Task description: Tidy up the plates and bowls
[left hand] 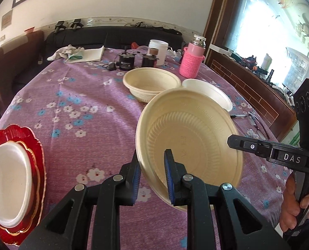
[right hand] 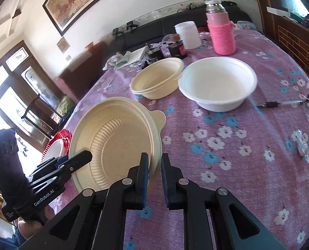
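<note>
- Left wrist view: we see our left gripper pinching the near rim of a cream bowl, one blue-padded finger outside the wall and one inside.
- The cream bowl is tilted and held up above the purple floral tablecloth, not resting on it.
- From the right wrist view, our right gripper clamps the opposite rim of the same bowl, its fingers nearly together on the thin edge.
- So both grippers share the one bowl, one at each side.
- Further back on the cloth sits a second cream bowl, which looks like two nested, though we cannot be sure at this angle.
- Just beside it, to the right, stands a white bowl, upright.
- At the left edge of the table a red scalloped plate carries a white plate on top.
- A pink flask in a knitted sleeve stands behind the bowls.
- A pen lies near the white bowl.
- A person's hand grips the right tool's handle.
</note>
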A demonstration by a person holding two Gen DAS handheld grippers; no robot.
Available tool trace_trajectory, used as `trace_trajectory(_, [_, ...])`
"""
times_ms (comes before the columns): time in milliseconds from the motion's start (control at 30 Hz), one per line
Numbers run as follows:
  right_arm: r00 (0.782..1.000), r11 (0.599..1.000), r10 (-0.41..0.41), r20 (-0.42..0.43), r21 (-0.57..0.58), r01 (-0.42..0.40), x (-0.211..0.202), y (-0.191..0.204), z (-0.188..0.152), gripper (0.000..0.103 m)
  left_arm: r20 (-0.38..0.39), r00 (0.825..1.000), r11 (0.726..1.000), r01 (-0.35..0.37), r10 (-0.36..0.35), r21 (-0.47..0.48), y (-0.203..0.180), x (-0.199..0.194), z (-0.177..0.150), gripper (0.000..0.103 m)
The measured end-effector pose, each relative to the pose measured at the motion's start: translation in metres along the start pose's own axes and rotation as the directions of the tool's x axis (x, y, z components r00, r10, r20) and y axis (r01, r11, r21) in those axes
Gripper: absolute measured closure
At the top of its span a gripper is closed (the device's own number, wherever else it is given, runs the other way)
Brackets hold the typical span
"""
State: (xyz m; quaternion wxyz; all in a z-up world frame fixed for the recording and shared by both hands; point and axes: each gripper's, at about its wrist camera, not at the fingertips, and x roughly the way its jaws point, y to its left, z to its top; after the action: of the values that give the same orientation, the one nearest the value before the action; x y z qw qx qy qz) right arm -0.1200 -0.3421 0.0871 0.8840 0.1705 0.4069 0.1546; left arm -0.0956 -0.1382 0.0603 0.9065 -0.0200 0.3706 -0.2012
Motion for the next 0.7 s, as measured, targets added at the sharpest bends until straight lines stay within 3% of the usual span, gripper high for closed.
trace_trajectory(700, [0.998,0.992,0.039,-0.047,-0.117,-0.044,0.031,0.065,0.014,0.089,0.072,0.995,0.993,-0.064,0.071,-0.097,0.053,-0.04,-0.007,0.083])
